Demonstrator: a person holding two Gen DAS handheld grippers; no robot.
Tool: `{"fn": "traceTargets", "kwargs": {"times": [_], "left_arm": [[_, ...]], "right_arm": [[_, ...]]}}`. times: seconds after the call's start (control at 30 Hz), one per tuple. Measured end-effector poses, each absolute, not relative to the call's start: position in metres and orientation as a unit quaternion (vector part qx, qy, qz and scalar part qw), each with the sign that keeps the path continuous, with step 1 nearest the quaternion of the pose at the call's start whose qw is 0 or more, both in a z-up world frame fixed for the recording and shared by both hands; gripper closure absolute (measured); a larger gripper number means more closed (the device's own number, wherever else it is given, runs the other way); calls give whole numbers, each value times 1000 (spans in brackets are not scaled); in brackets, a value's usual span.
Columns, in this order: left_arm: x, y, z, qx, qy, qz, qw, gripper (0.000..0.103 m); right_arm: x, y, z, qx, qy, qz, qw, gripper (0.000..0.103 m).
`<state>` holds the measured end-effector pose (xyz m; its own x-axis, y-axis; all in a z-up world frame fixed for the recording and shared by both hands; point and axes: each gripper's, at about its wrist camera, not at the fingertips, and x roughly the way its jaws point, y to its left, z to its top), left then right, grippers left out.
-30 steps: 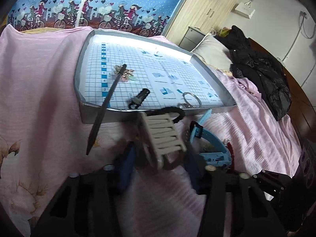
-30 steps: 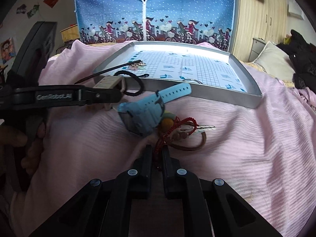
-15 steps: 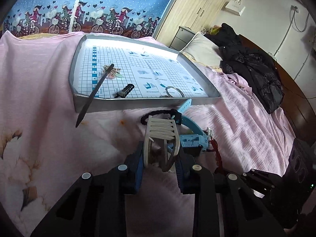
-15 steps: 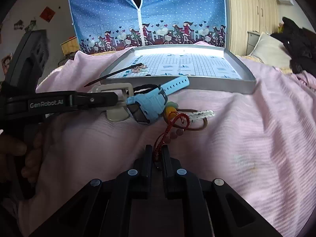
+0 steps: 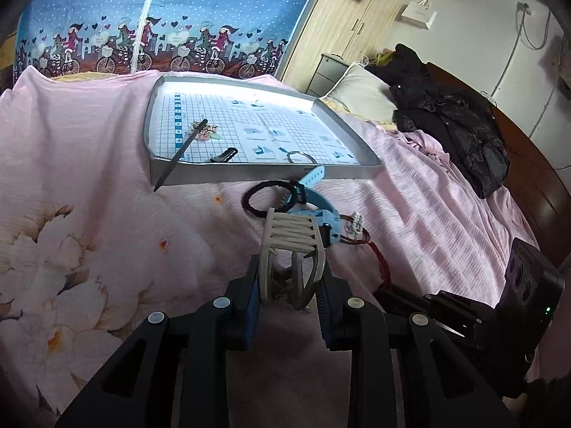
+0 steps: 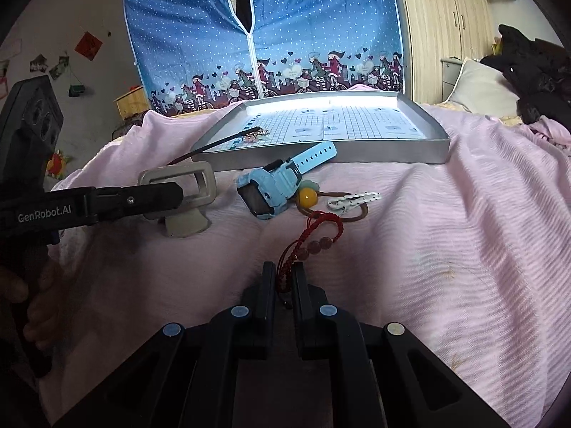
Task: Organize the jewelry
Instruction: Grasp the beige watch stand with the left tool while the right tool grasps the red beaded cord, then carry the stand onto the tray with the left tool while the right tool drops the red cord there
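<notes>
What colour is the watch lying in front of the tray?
Light blue watch, clearest in the right wrist view.

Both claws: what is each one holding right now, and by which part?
Left claw grips the beige hair claw clip by its lower handle end. Right claw pinches the red cord bracelet by its cord end, beads lying free on the bedspread.

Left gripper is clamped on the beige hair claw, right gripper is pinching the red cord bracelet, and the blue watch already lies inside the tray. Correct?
Not quite. In the right wrist view the blue watch lies on the pink bedsheet in front of the tray, not inside it. The left gripper on the hair claw and the right gripper on the red bracelet are right.
</notes>
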<state>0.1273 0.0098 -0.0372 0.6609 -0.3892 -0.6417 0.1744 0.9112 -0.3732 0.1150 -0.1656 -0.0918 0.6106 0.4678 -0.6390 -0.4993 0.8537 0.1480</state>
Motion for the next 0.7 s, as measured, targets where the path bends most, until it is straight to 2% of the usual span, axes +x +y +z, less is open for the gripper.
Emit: {"fn": "traceTargets", "kwargs": {"times": [0.27, 0.5, 0.7], "left_arm": [[133, 26, -37, -248, 365, -198, 875, 80], [137, 35, -18, -243, 335, -184, 891, 80], [172, 42, 7, -241, 323, -182, 897, 80]], "right_arm": [[113, -164, -85, -21, 343, 270, 899, 94], [129, -160, -59, -33, 308, 277, 910, 94], [172, -146, -38, -55, 296, 302, 905, 94]]}}
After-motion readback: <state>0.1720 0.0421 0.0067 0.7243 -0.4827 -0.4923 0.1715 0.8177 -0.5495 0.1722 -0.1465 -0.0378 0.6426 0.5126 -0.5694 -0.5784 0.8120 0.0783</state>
